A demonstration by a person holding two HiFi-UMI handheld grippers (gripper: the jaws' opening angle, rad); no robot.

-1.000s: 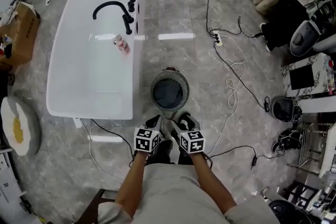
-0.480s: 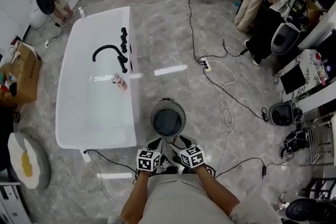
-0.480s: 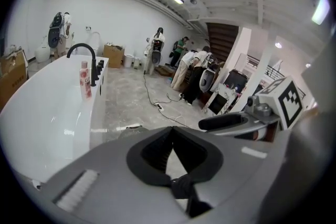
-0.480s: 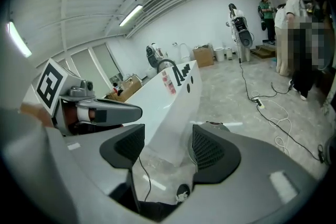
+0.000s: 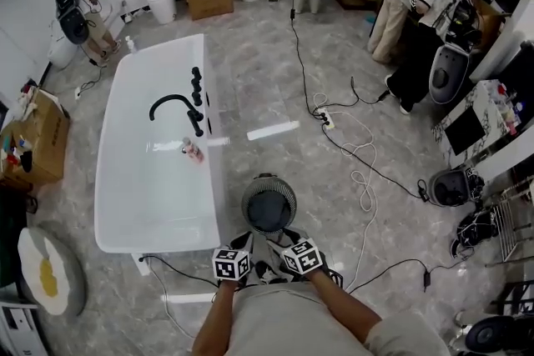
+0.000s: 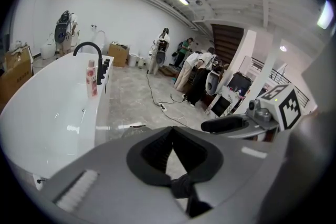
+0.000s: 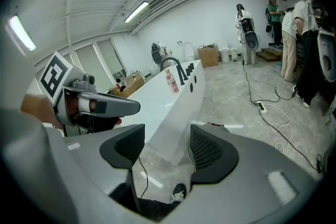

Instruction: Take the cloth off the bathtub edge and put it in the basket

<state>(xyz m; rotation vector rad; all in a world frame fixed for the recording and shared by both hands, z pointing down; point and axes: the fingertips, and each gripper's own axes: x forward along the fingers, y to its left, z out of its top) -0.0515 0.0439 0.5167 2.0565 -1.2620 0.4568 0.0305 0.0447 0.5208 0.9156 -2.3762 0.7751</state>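
Basket (image 5: 248, 198) on the grey floor (image 5: 275, 87), just beside the near corner of the white bathtub (image 5: 154, 196). The cloth (image 5: 269, 211) appears as a dark heap inside it. You hold both tools side by side, just short of the basket. Your left gripper (image 5: 243, 243) has its jaws pressed together with nothing between them. Your right gripper (image 5: 280, 243) has its jaws partly apart and empty, and its own view shows only the tub corner and floor through the gap. A black faucet (image 5: 177, 107) and a pink bottle (image 5: 193, 151) stand on the tub's far rim.
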